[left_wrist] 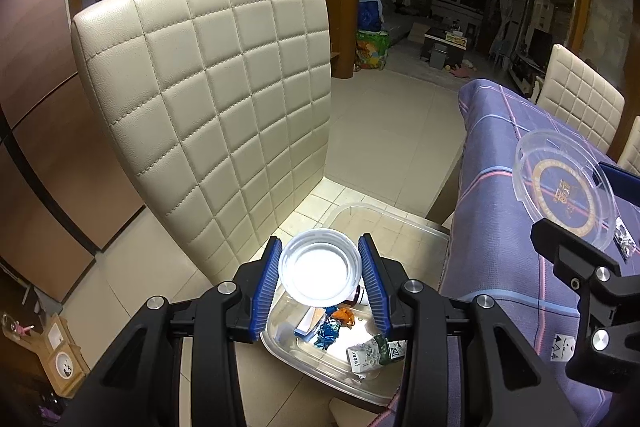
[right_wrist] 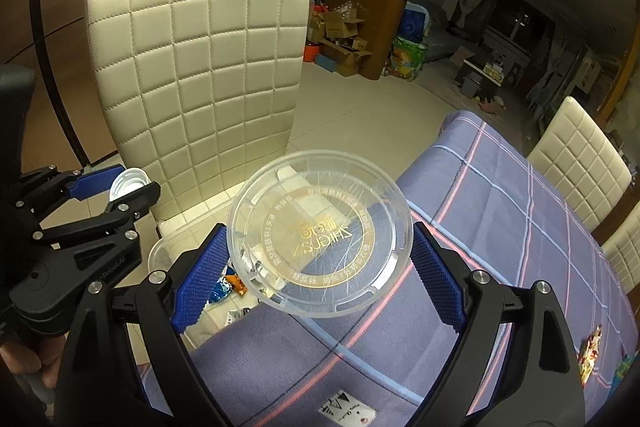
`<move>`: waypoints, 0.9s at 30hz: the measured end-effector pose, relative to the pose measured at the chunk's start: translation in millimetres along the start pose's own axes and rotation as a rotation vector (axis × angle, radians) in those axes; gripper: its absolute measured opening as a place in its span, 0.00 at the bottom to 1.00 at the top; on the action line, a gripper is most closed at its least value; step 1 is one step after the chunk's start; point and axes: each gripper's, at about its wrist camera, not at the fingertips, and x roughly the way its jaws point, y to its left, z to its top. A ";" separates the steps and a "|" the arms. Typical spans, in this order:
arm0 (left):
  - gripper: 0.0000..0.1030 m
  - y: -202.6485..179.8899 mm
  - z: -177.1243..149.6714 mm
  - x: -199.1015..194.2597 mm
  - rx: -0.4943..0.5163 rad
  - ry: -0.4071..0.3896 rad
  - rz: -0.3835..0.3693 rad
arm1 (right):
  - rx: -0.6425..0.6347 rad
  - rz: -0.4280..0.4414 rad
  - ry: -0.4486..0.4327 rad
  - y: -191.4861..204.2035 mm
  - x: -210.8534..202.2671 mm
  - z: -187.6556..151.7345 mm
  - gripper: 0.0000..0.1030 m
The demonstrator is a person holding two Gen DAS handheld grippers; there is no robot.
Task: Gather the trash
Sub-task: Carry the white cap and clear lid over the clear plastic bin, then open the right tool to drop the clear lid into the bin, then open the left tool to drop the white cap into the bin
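My left gripper [left_wrist: 320, 247] is shut on a small white round lid [left_wrist: 316, 267], pads on either side of its rim. It hovers over a clear plastic bin [left_wrist: 400, 225] on the chair seat. In the bin lie a blue wrapper [left_wrist: 328, 333], an orange wrapper [left_wrist: 343, 315], a green-and-white packet [left_wrist: 374, 353] and a small bottle [left_wrist: 358, 297]. My right gripper [right_wrist: 320, 231] is shut on a large clear round lid [right_wrist: 320, 235] with gold print, held above the table's edge, right of the bin [right_wrist: 160, 255]. The left gripper [right_wrist: 134, 183] shows at the left of the right wrist view.
A cream quilted chair back [left_wrist: 208, 107] rises just behind the bin. The table with a purple checked cloth [right_wrist: 500, 207] fills the right side, with wrappers [right_wrist: 590, 351] lying near its right end. More cream chairs [right_wrist: 580, 163] stand beyond it. The floor is tiled.
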 end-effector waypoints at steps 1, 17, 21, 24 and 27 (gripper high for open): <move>0.38 -0.4 0.6 1.6 0.000 0.002 0.001 | 0.001 -0.004 -0.004 0.0 0.5 1.2 0.86; 0.38 -15.2 3.5 15.8 0.029 0.026 -0.019 | 0.058 0.001 0.020 -21.1 7.3 -4.1 0.92; 0.38 -21.0 3.5 16.8 0.034 0.030 -0.027 | 0.071 -0.001 0.029 -27.0 7.0 -9.2 0.92; 0.38 -23.7 3.6 18.2 0.040 0.034 -0.033 | 0.081 -0.005 0.036 -31.3 6.5 -12.5 0.92; 0.38 -26.8 4.0 19.0 0.046 0.036 -0.036 | 0.090 -0.011 0.041 -35.6 5.7 -16.5 0.92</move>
